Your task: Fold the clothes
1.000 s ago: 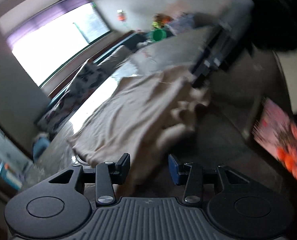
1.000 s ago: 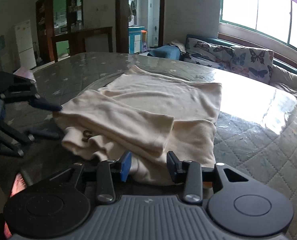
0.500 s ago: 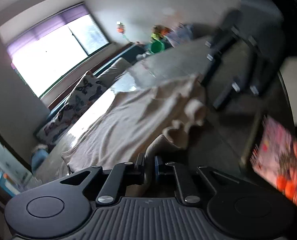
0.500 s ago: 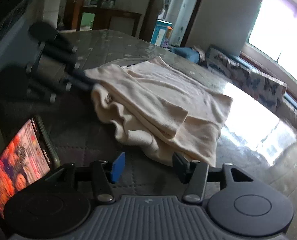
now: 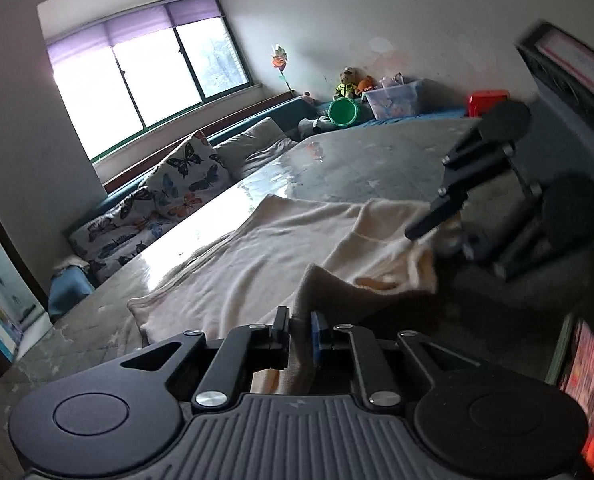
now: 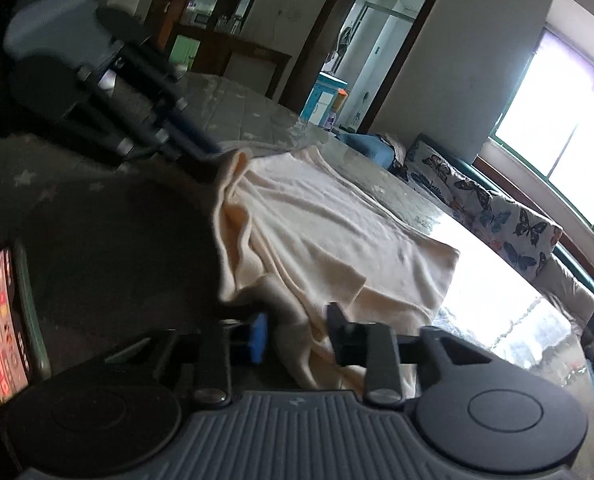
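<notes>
A cream garment (image 5: 257, 264) lies spread on the quilted table (image 5: 377, 168), partly folded, with bunched edges on the near side. My left gripper (image 5: 299, 330) is shut on a raised fold of its near edge. The right wrist view shows that same gripper (image 6: 211, 148) pinching the garment's (image 6: 317, 232) far corner. My right gripper (image 6: 297, 334) is open, its fingers apart with a rumpled corner of cloth lying between them. In the left wrist view the right gripper (image 5: 437, 242) sits at the garment's far right corner.
A phone (image 6: 1, 328) with a lit screen stands at the table's edge beside the garment, and shows in the other view as the phone (image 5: 593, 392). A sofa with butterfly cushions (image 5: 157, 200) runs under the window. A green bowl (image 5: 341, 112) and toy box (image 5: 397, 98) sit beyond the table.
My left gripper went from open to shut on the garment's edge and lifted a fold. My right gripper moved in over the other corner, so cloth now lies between its fingers.
</notes>
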A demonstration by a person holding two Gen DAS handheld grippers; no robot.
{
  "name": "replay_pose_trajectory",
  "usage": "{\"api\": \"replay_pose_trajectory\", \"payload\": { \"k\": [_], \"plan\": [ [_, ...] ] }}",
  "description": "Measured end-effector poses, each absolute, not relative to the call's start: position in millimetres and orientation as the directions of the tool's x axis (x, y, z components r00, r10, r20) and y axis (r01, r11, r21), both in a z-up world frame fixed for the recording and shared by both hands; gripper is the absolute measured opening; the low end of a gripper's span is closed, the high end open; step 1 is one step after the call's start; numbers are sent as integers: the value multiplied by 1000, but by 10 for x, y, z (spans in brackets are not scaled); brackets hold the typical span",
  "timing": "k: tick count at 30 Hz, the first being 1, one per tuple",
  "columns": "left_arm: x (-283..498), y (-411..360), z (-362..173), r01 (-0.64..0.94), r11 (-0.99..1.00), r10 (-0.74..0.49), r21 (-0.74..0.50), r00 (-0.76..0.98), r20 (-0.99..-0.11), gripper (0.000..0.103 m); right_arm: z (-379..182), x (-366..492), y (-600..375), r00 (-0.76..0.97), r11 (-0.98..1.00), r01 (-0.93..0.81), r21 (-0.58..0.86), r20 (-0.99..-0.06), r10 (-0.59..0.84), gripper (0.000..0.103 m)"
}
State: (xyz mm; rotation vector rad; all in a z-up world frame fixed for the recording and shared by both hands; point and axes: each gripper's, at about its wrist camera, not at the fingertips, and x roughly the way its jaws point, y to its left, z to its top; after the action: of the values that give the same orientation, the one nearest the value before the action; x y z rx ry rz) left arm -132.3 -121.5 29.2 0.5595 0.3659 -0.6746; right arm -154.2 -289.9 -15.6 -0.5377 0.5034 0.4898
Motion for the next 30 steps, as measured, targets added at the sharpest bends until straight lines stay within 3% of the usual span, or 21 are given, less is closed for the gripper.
{"api": "replay_pose_trajectory", "payload": {
  "k": [1,3,7,9,15,19,20,21,24,27,30],
  "plan": [
    [-1352,-1204,269,671,641,-479,373,729,-488,19,-132,-1525,-2918,767,761,-554,-338,-563,309,15],
    [-1405,-1183,220,665,636,-471,390,736,-487,36,-84,-1489,-2952,764,778,-549,-305,-562,318,14],
    [-1492,-1147,135,656,627,-454,419,746,-488,40,-10,-1423,-2997,760,801,-539,-259,-561,330,13],
    [-1545,-1131,98,656,618,-453,433,747,-486,48,12,-1406,-3007,760,808,-534,-248,-559,331,12],
    [-1597,-1124,8,665,588,-446,461,742,-500,57,68,-1333,-3044,761,836,-512,-199,-556,334,12],
    [-1554,-1126,-6,667,583,-447,464,740,-502,58,128,-1281,-3065,763,852,-497,-167,-551,337,11],
    [-1541,-1131,-6,671,583,-448,458,736,-508,55,128,-1276,-3062,764,852,-496,-168,-551,336,11],
    [-1519,-1137,-8,671,585,-443,456,735,-513,39,124,-1277,-3056,765,851,-496,-172,-552,333,11],
    [-1424,-1130,-19,669,600,-424,438,731,-535,22,110,-1278,-3039,766,849,-496,-185,-553,327,11],
    [-1390,-1096,-3,666,616,-423,421,731,-536,13,97,-1279,-3021,768,846,-495,-197,-554,321,11],
    [-1427,-1072,47,663,623,-429,415,733,-528,10,54,-1347,-3006,774,845,-493,-206,-549,317,10]
  ]
}}
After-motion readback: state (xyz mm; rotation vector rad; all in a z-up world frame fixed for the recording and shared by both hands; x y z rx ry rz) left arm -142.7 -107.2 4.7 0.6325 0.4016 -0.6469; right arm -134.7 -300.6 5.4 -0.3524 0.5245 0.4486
